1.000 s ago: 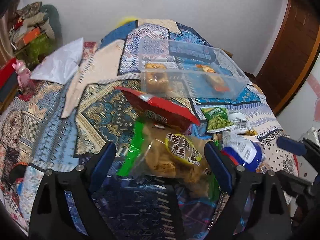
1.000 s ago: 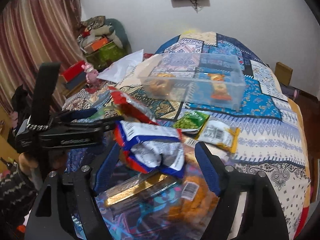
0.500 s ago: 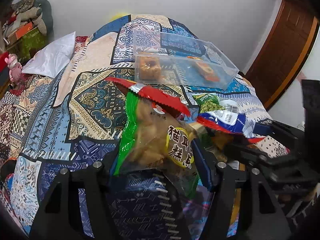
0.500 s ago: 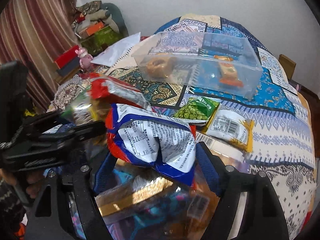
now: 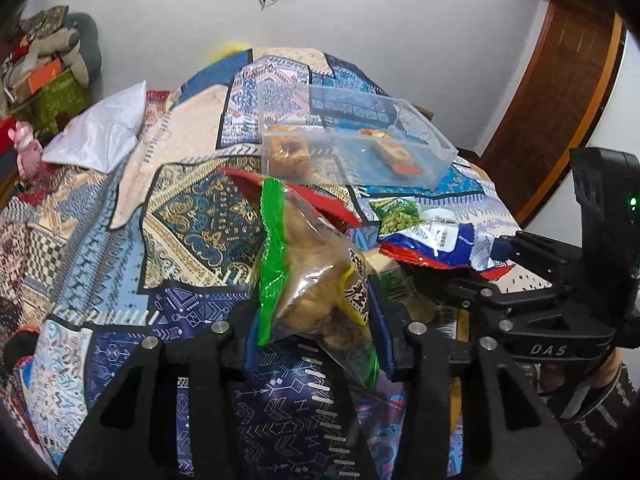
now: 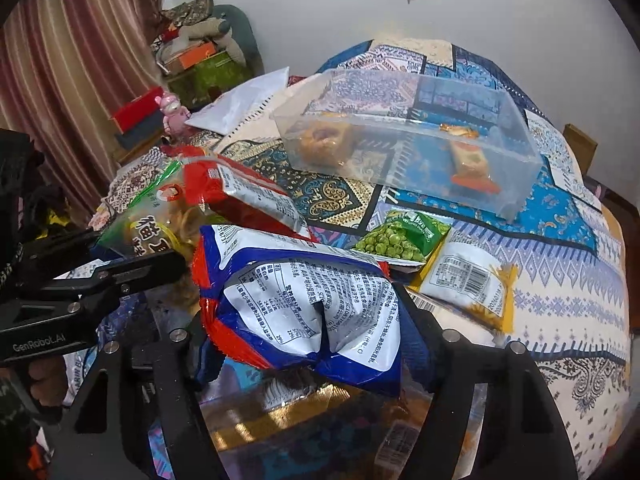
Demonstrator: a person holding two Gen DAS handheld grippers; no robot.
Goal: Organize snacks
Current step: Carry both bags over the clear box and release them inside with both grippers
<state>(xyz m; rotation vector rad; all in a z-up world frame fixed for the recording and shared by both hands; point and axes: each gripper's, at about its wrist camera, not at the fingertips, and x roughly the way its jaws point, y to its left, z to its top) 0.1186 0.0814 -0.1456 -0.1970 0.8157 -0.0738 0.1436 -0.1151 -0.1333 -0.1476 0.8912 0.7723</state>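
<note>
On a bed under a patterned patchwork quilt (image 5: pixel 192 216), the left gripper (image 5: pixel 312 320) has just closed its fingers on a clear bag of brown biscuits with a green edge (image 5: pixel 308 280). Beside it, the right gripper (image 6: pixel 312 332) has its fingers clamped on a blue, white and red snack packet (image 6: pixel 296 300). A clear plastic box (image 6: pixel 408 140) sits farther up the bed, holding two snacks.
</note>
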